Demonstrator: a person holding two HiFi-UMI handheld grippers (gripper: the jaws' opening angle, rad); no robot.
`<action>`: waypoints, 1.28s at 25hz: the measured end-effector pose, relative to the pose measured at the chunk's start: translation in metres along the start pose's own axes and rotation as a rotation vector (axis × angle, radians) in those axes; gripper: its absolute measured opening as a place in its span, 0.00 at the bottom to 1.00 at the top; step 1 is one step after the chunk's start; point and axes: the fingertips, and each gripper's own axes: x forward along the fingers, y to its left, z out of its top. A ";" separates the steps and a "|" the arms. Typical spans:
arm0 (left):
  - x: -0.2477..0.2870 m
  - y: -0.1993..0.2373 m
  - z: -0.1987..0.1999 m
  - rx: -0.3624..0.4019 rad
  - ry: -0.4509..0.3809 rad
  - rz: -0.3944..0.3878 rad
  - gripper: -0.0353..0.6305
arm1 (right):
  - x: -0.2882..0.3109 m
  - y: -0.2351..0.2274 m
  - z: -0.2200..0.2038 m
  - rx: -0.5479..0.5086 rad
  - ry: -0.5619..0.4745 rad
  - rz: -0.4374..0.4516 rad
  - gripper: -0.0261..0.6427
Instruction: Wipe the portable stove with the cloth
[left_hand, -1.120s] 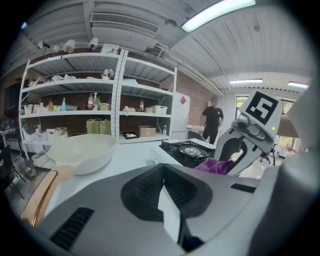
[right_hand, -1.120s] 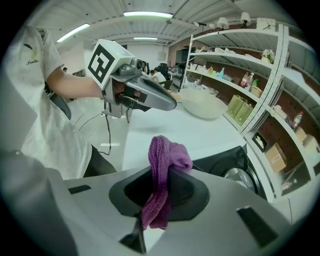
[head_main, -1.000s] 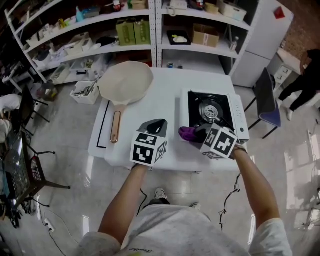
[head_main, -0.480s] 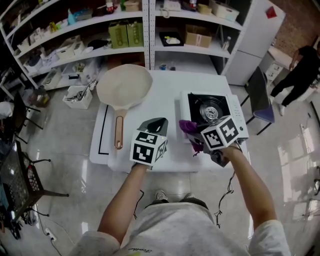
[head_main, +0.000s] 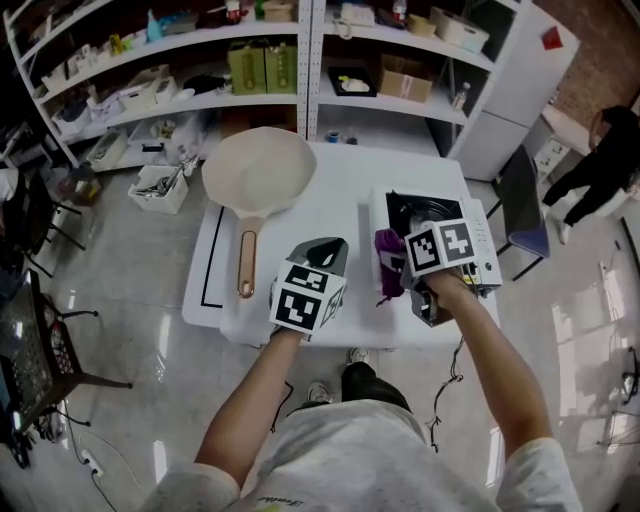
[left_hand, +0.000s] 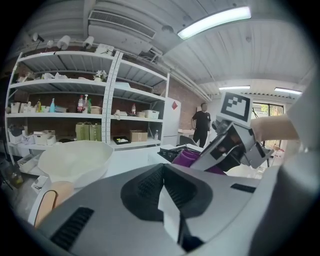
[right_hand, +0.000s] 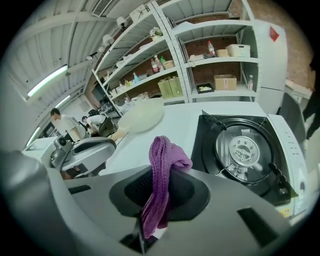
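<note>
The portable stove (head_main: 478, 240) is black-topped with a white casing and stands at the table's right; my right gripper's marker cube hides much of it in the head view. The burner (right_hand: 243, 149) shows plainly in the right gripper view. A purple cloth (head_main: 388, 262) hangs from my right gripper (head_main: 398, 268), lifted above the stove's left edge. In the right gripper view the cloth (right_hand: 162, 175) drapes over the shut jaws of that gripper (right_hand: 159, 200). My left gripper (head_main: 322, 252) hovers over the table's front middle, shut on nothing (left_hand: 167, 195).
A large cream pan (head_main: 258, 170) with a copper handle lies on the white table (head_main: 335, 195) at the left. Shelving with boxes and bottles (head_main: 260, 60) stands behind the table. A dark chair (head_main: 525, 205) and a standing person (head_main: 600, 170) are to the right.
My right gripper has risen from the table beside the stove, lifting the purple cloth, which now dangles. The left gripper has barely moved.
</note>
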 end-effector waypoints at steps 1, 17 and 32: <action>0.000 0.001 0.000 0.000 0.000 -0.001 0.06 | 0.002 0.000 0.003 0.012 0.002 -0.003 0.13; 0.041 0.017 0.003 -0.003 0.023 -0.016 0.06 | 0.032 -0.028 0.057 0.104 0.043 0.010 0.12; 0.096 0.037 0.013 -0.049 0.028 -0.004 0.06 | 0.059 -0.060 0.105 0.103 0.090 0.048 0.12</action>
